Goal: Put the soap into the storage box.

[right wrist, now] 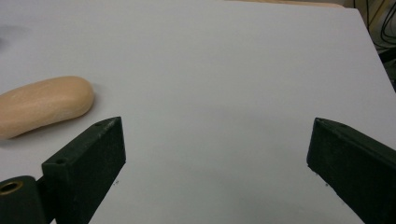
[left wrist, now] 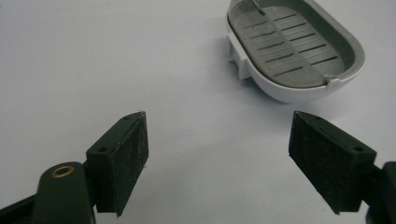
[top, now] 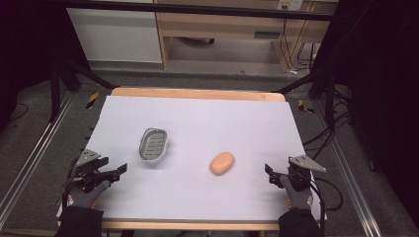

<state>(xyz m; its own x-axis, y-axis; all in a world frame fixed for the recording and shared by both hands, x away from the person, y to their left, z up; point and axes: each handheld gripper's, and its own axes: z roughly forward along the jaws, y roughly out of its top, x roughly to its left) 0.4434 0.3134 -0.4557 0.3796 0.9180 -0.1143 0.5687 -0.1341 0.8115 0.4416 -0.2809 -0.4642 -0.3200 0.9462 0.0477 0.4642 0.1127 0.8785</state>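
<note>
A pale lilac-white tabletop with a light wooden edge fills the middle of the frame. Grey carpeted floor surrounds it, crossed by metal rails at lower left and lower right. At the top stands a light wooden desk beside a white cabinet. Black cables hang at upper right, and dark curtains close both sides.

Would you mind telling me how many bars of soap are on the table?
1: the soap lies right of the empty soap dish, apart from it and nearer the right gripper.
</note>
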